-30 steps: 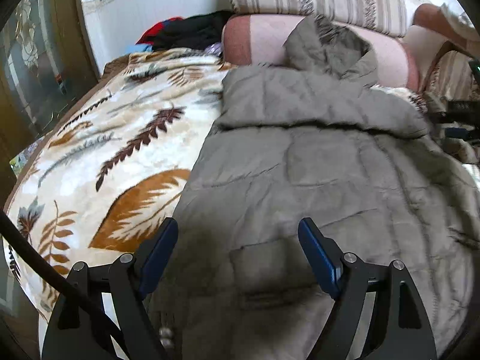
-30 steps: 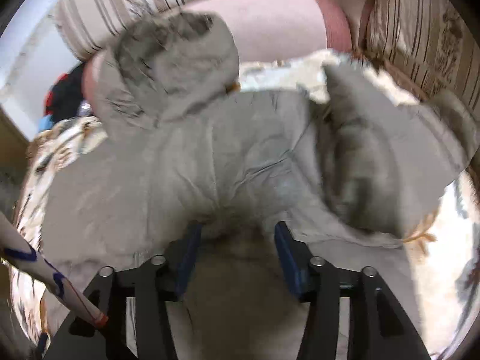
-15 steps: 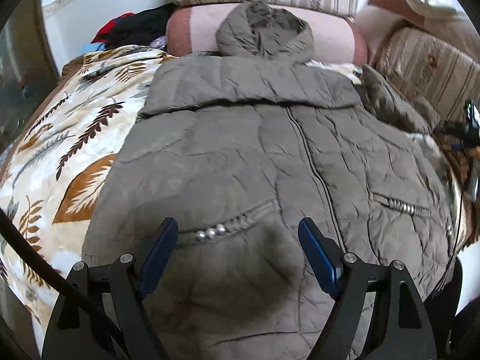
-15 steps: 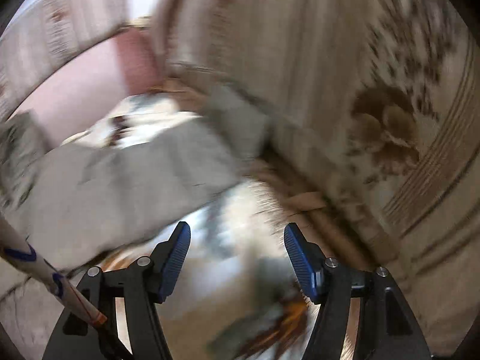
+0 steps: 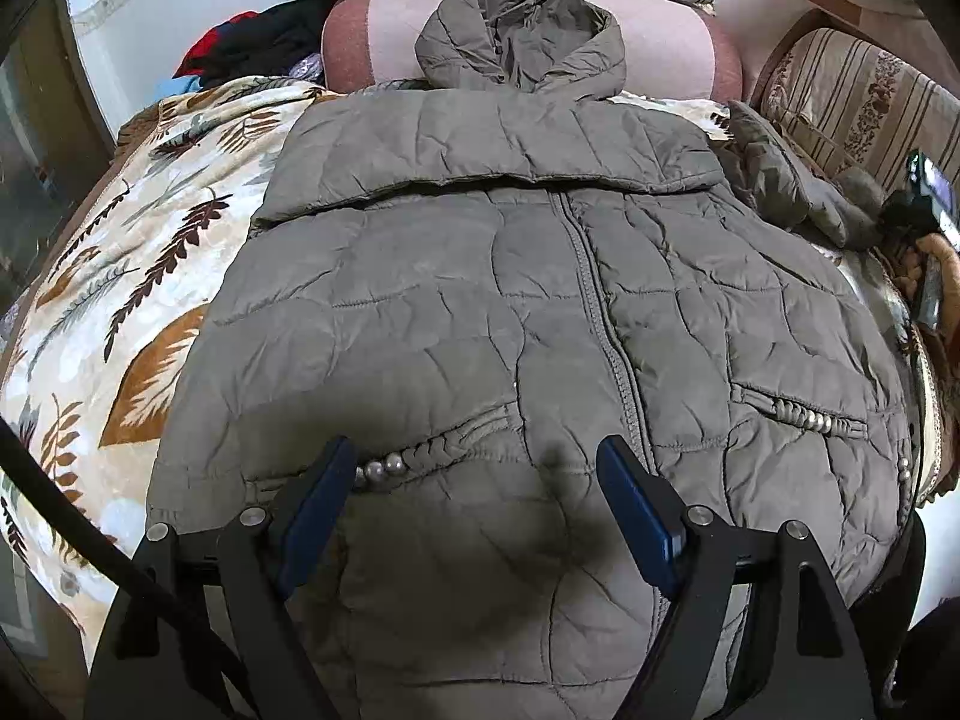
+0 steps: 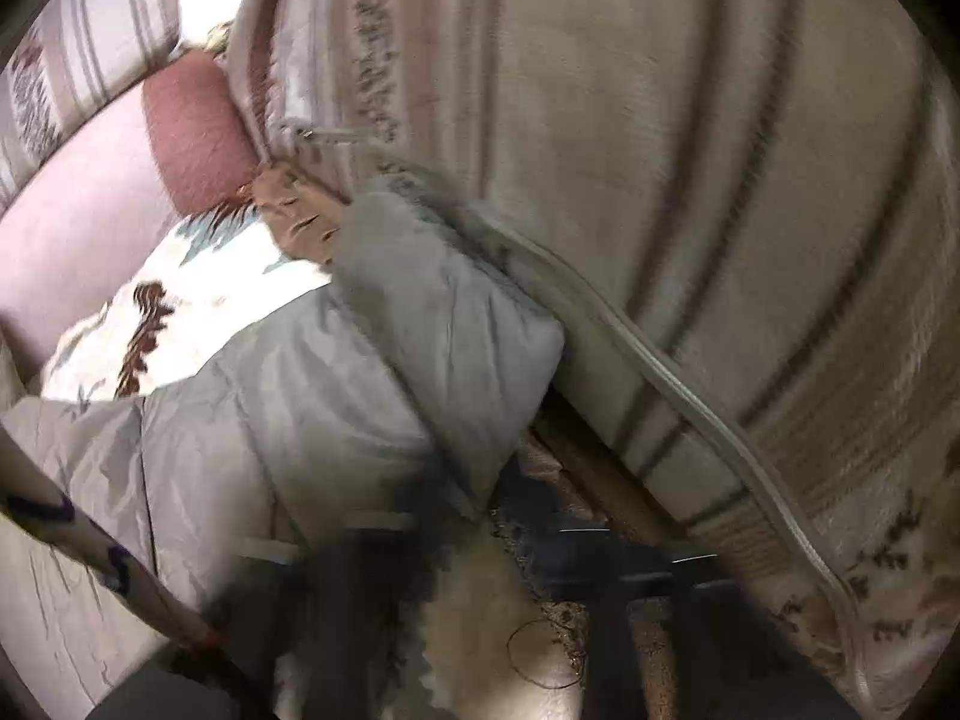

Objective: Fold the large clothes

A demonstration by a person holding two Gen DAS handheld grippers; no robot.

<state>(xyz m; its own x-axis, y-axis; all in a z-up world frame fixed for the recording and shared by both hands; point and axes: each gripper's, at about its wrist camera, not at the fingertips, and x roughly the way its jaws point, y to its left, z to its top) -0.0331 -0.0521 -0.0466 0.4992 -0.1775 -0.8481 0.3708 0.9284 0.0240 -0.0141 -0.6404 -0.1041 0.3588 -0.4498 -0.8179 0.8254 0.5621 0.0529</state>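
While the leaf-print blanket point(image 5: 138, 276) covers the bed, one grey quilted coat point(image 5: 540, 312) lies front-up across it, hood point(image 5: 522, 30) against the pink bolster point(image 5: 666, 42) at the head edge, likely spread flat for folding. One sleeve point(image 5: 492, 150) is folded across the chest; the other sleeve point(image 6: 444, 324) trails toward the striped cushion point(image 6: 690, 180) at the right edge. Left gripper point(image 5: 480, 498) hovers released above the hem. Right gripper is blurred; I cannot tell its state.

Ahead of my left gripper I see the hooded jacket point(image 5: 480, 312), quilted matt cloth with shiny metal pocket snaps point(image 5: 378, 469); left of it, the leaf-print blanket point(image 5: 120, 276) looks plush.
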